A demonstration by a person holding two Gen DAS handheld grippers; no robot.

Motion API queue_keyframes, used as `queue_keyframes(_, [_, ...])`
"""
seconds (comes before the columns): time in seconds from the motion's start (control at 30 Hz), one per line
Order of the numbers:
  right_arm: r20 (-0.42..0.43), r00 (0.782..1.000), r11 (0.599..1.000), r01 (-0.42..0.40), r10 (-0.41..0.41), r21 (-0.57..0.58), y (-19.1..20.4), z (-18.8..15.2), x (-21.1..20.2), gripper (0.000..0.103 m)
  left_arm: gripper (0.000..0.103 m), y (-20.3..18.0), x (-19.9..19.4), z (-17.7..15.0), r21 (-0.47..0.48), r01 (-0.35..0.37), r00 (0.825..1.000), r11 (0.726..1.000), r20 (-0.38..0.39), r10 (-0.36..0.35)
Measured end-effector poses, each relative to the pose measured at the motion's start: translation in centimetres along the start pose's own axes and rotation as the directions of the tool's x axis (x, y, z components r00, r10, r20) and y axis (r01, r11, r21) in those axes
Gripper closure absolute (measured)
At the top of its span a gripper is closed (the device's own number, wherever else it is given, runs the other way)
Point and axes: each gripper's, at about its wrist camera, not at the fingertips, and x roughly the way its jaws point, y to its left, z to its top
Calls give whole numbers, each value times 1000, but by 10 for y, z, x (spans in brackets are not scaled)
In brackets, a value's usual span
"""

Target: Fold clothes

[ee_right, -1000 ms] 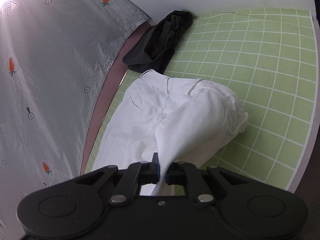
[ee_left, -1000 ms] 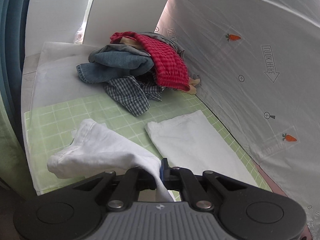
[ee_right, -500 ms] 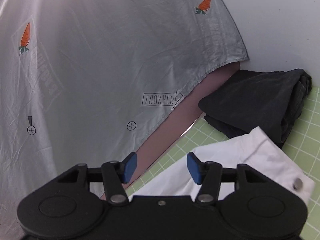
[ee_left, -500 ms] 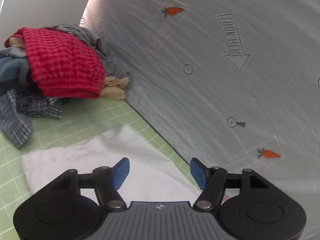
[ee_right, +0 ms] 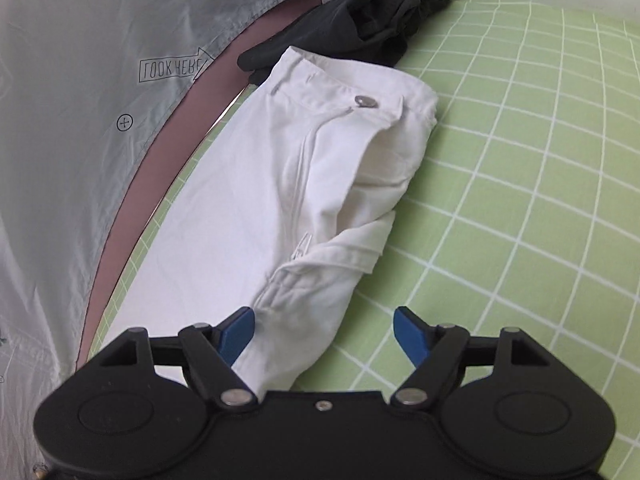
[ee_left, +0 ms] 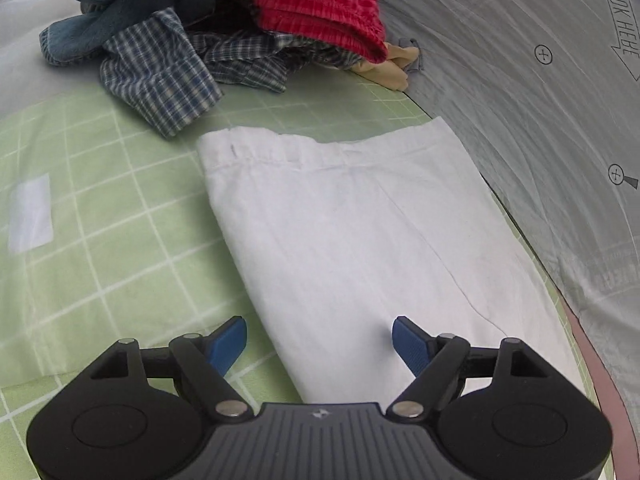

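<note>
Both tongs (ee_left: 319, 340) (ee_right: 324, 334) released white trousers (ee_left: 360, 240), now folded.

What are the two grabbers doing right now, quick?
Left gripper: open, holding nothing, above the white trousers.
Right gripper: open, holding nothing, over the same trousers' waist end.

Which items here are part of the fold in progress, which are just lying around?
In the job:
white trousers
left gripper, open
right gripper, open

Lying about:
unfolded clothes pile
black garment
green grid mat
grey carrot-print sheet
</note>
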Motion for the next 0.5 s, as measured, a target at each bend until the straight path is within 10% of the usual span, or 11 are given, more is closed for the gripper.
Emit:
queue_keyframes(0.1, [-10, 999, 999, -36, 36, 2, 12, -7, 10, 24, 34, -13, 6, -1, 36, -16, 1000, 999, 12, 16])
queue_keyframes(0.23, [-33, 998, 998, -57, 57, 7, 26, -13, 22, 27, 87, -19, 8, 1, 77, -44, 998, 996, 49, 40])
queue_keyframes(0.27, [-34, 997, 998, -64, 64, 4, 29, -15, 24, 35, 88, -18, 8, 2, 79, -38, 998, 996, 49, 34])
queue_keyframes(0.3, [-22, 998, 998, -57, 56, -23, 31, -16, 25, 76, 92, -16, 6, 4, 82, -29, 998, 996, 50, 25])
queue_keyframes(0.33, [-22, 999, 997, -49, 48, -53, 33, -17, 26, 91, 94, -15, 2, 4, 91, -21, 998, 996, 57, 16])
queue_keyframes(0.5, [-15, 997, 994, -82, 81, -70, 15, -12, 7, 96, 97, 2, -31, -11, 122, 3, 999, 993, 51, -10])
